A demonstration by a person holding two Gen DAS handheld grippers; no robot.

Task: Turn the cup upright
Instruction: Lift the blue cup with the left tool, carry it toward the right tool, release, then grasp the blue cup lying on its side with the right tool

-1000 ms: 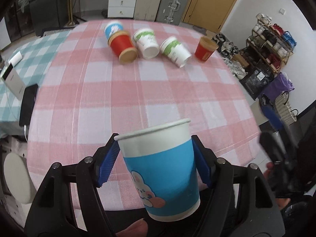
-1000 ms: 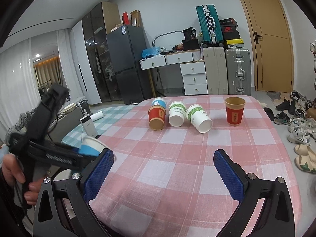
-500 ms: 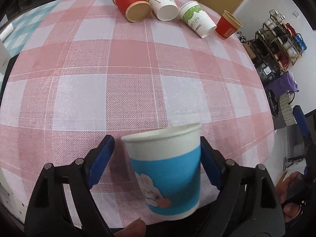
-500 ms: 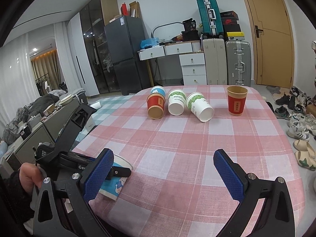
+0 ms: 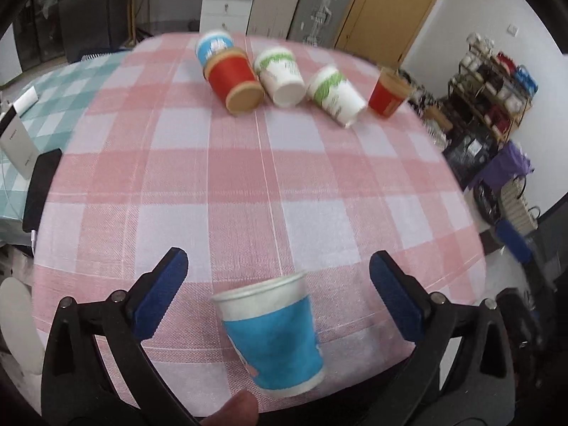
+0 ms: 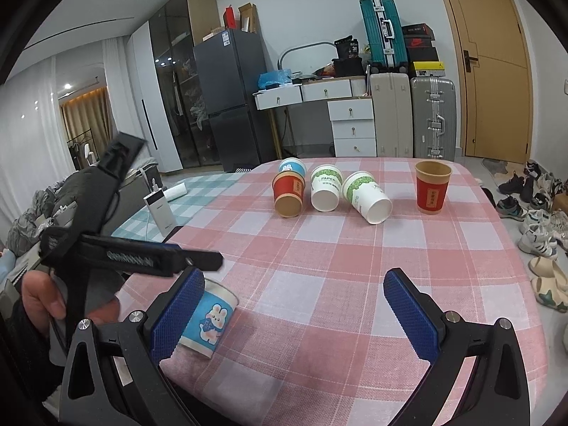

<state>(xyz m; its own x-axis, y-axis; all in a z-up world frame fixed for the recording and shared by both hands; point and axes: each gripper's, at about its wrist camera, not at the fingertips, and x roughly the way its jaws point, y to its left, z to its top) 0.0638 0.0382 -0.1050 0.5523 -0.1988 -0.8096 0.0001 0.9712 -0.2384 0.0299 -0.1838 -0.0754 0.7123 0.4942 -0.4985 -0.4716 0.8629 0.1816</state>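
Observation:
A blue paper cup with a rabbit print stands upright, rim up, on the pink checked tablecloth near its front edge. It also shows in the right wrist view. My left gripper is open, its blue pads wide apart on either side of the cup and not touching it. My right gripper is open and empty above the table's front, to the right of the cup.
At the far side lie a red cup, a blue cup behind it and two white-green cups on their sides. Another red cup stands upright. A power bank sits left on a teal cloth.
My left gripper has set the blue cup down at the table's front edge, opened its jaws and drawn back a little. The right gripper has stayed open and nearly still.

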